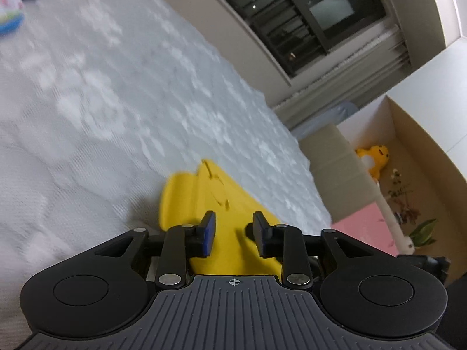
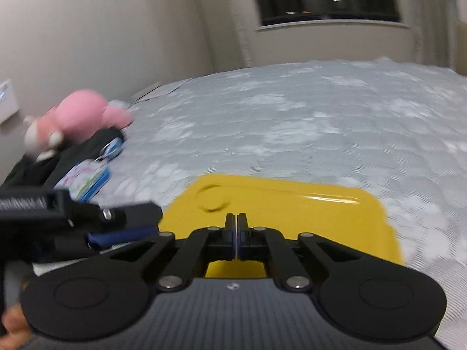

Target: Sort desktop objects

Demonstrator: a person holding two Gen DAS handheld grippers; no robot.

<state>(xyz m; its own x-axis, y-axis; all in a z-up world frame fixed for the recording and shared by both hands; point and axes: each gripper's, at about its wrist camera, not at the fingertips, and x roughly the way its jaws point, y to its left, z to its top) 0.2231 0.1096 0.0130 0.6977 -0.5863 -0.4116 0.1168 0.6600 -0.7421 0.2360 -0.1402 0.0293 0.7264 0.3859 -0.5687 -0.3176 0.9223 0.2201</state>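
A yellow plastic tray (image 2: 280, 207) lies on the white patterned bed cover (image 2: 306, 116). My right gripper (image 2: 236, 234) is shut at the tray's near edge; its closed tips hide whether the rim is pinched between them. My left gripper (image 1: 233, 233) is open, its blue-padded fingers (image 1: 208, 232) spread over the same tray (image 1: 204, 198) at its left end. The left gripper also shows in the right wrist view (image 2: 116, 233), beside the tray's left edge.
A pink plush toy (image 2: 84, 116) lies on a black bag (image 2: 73, 157) with a blue tin (image 2: 87, 180) at the left. A patterned blue pouch (image 1: 8, 5) lies far off. Beside the bed are a cardboard box (image 1: 414, 145), a yellow plush (image 1: 375, 156) and a pink mat (image 1: 367, 227).
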